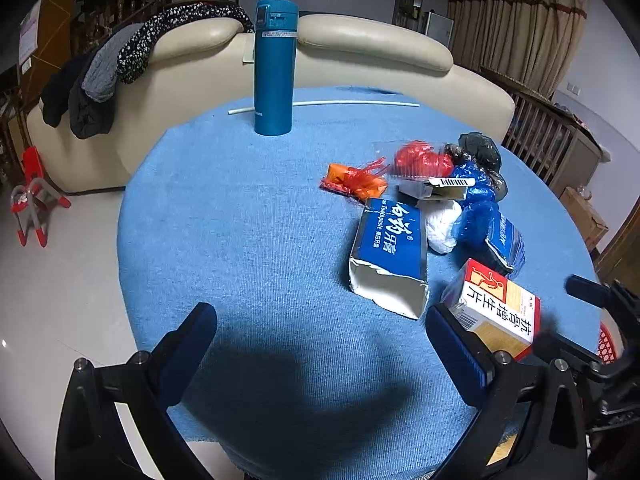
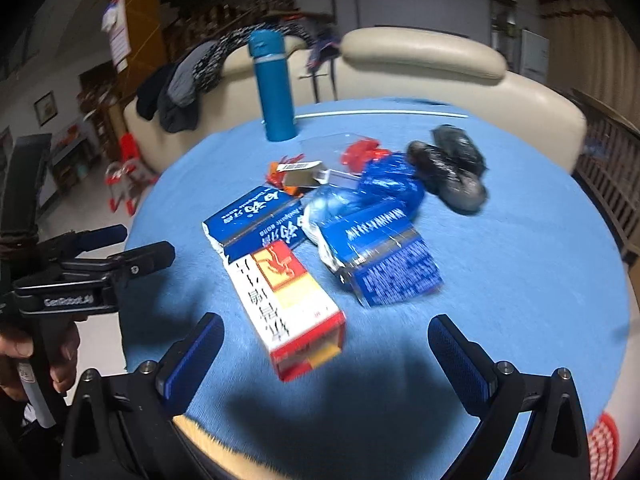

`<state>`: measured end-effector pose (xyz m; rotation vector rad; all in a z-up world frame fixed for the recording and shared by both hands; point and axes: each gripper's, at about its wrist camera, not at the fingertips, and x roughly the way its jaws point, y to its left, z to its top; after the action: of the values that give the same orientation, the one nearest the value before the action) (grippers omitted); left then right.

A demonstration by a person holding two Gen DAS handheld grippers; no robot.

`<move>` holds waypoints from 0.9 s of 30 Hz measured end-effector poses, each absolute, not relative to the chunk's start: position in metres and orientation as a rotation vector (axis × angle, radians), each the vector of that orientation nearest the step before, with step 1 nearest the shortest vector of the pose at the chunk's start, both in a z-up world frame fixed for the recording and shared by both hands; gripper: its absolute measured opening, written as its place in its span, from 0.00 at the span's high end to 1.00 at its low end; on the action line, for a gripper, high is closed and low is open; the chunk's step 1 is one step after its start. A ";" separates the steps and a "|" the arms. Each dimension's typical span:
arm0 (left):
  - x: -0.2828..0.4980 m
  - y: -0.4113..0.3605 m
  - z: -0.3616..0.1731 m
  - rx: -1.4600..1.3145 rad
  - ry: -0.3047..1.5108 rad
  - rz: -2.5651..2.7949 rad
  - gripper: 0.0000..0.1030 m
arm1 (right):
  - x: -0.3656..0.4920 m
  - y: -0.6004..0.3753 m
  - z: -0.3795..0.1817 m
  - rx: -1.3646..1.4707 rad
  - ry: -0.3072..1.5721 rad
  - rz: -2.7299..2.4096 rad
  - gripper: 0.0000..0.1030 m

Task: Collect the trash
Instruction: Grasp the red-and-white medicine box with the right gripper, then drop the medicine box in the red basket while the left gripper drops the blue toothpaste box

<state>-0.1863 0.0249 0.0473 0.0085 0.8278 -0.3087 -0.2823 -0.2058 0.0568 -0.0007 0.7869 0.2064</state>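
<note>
A pile of trash lies on the round table with a blue cloth [image 1: 248, 240]. It holds a blue toothpaste box [image 1: 390, 254], a red and white medicine box [image 1: 498, 308], a blue plastic bag [image 1: 476, 200], a black bag [image 1: 482, 150], red wrappers [image 1: 354, 180] and a white wad [image 1: 442, 226]. My left gripper [image 1: 320, 344] is open and empty, hovering left of the medicine box. My right gripper [image 2: 326, 350] is open and empty, with the medicine box [image 2: 288, 300] just ahead between its fingers. The toothpaste box [image 2: 252, 216] and a crumpled blue pack [image 2: 384, 264] lie behind it.
A tall teal flask [image 1: 275, 68] stands at the table's far side beside a white straw [image 1: 352, 103]. A cream sofa [image 1: 360, 52] with clothes draped on it sits behind. A red basket [image 2: 604, 448] shows at the lower right. The left gripper shows in the right wrist view [image 2: 120, 248].
</note>
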 end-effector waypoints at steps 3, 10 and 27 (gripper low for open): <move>-0.180 0.024 0.047 0.002 0.830 -0.315 0.00 | -0.266 -0.202 0.047 -0.008 0.821 0.245 0.01; -0.164 0.007 0.048 0.040 0.838 -0.352 0.00 | -0.250 -0.198 0.026 0.043 0.856 0.310 0.41; -0.122 -0.061 0.019 0.199 0.962 -0.390 0.10 | -0.337 -0.285 0.049 0.362 0.673 0.144 0.41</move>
<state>-0.1220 -0.0610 0.0190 0.1992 0.9625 -0.3899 -0.3375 -0.2846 0.0487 0.3621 0.6733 0.1437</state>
